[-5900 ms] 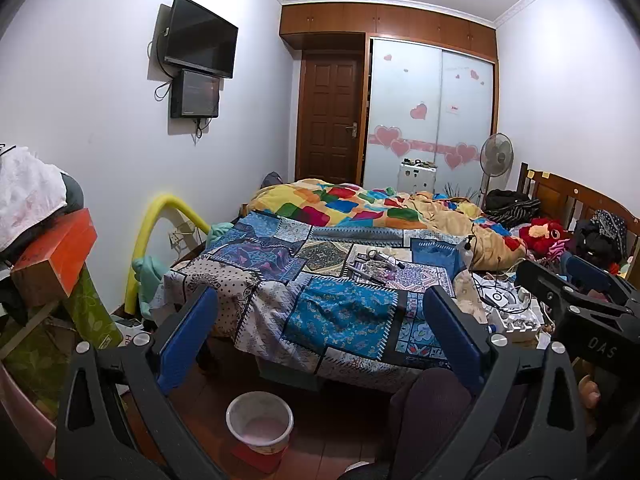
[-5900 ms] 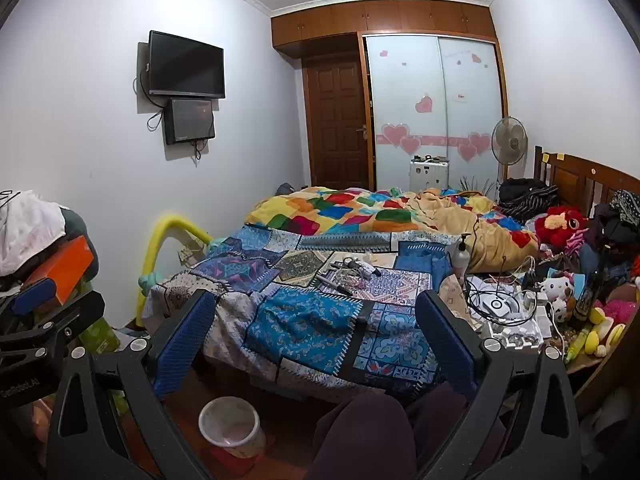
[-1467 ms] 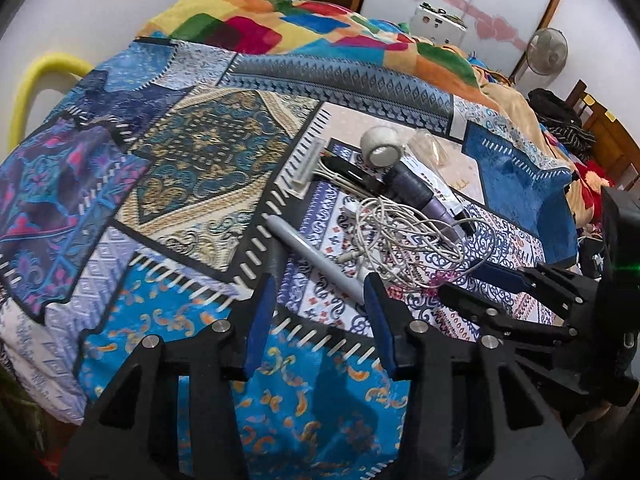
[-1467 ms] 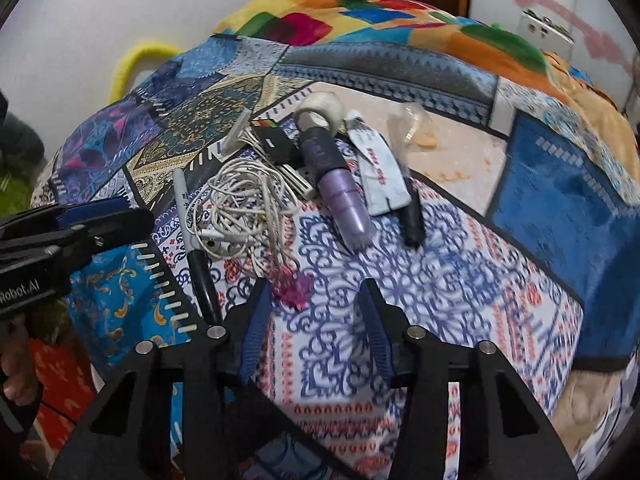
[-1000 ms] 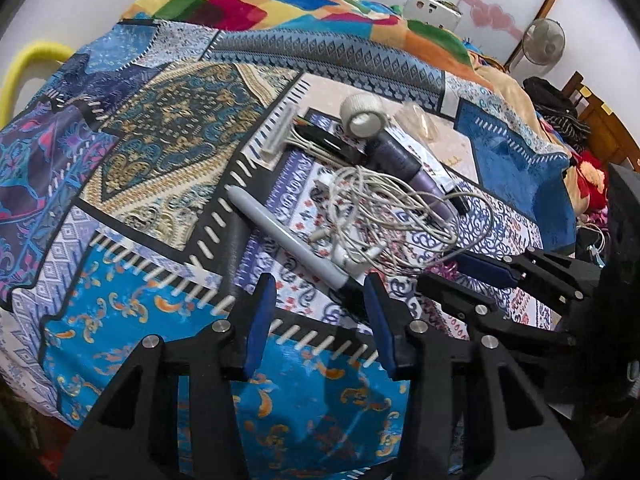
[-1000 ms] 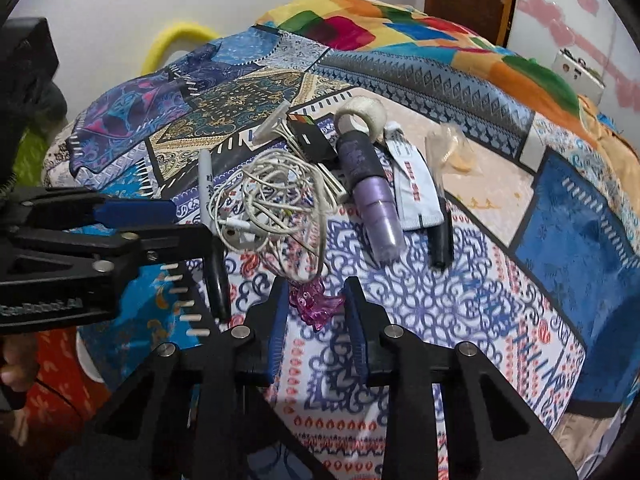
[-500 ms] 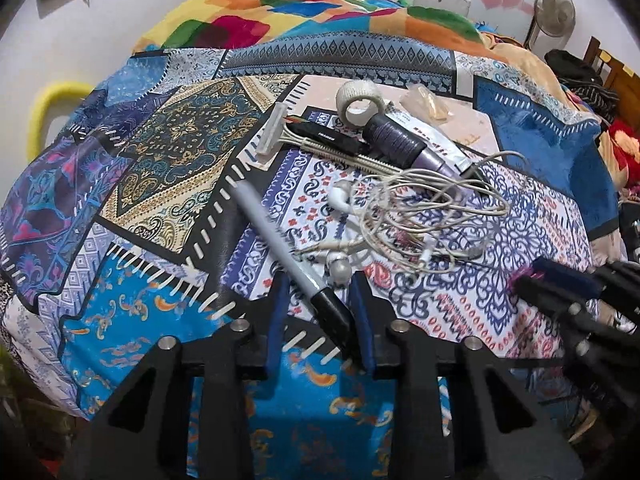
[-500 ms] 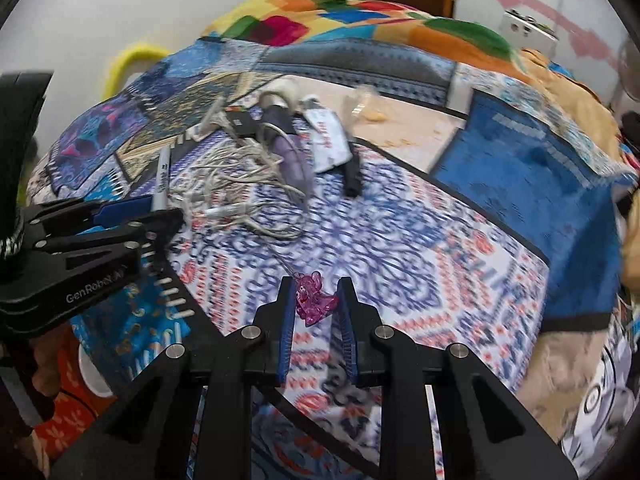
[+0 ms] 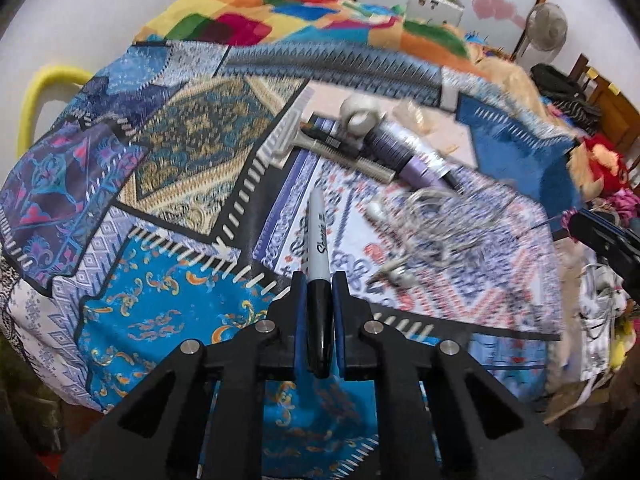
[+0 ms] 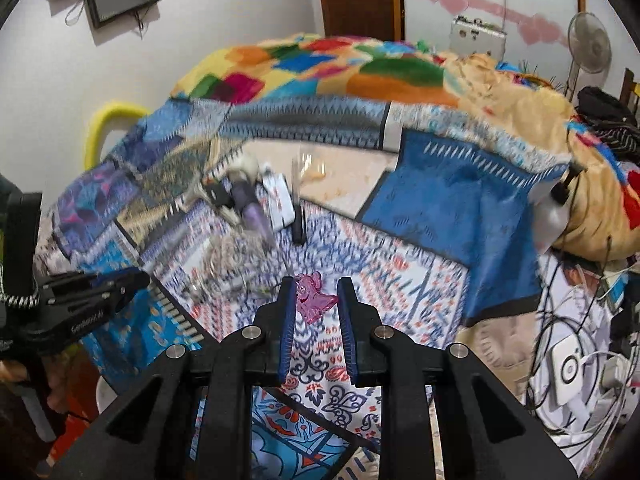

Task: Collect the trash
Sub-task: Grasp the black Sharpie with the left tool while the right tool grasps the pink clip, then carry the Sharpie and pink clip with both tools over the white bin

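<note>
Left gripper (image 9: 320, 280), its jaws just closing, pinches the marker (image 9: 316, 236) by its cap, while the right gripper (image 10: 316, 286) nips a pink trinket (image 10: 312, 298) between its fingers, both lifted clear of the bed (image 9: 160, 312) for binning.

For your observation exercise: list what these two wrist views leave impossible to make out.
- Marker: left view, its cap end hidden between the left gripper pads.
- Cable tangle: both views, motion-blurred.
- Pink figure: right view, in the right gripper; contact with the right-hand pad unclear.

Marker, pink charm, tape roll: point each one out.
marker (image 9: 315, 236), left wrist view, on its grey barrel.
pink charm (image 10: 311, 298), right wrist view, on its translucent body.
tape roll (image 9: 361, 117), left wrist view, on its white rim.
</note>
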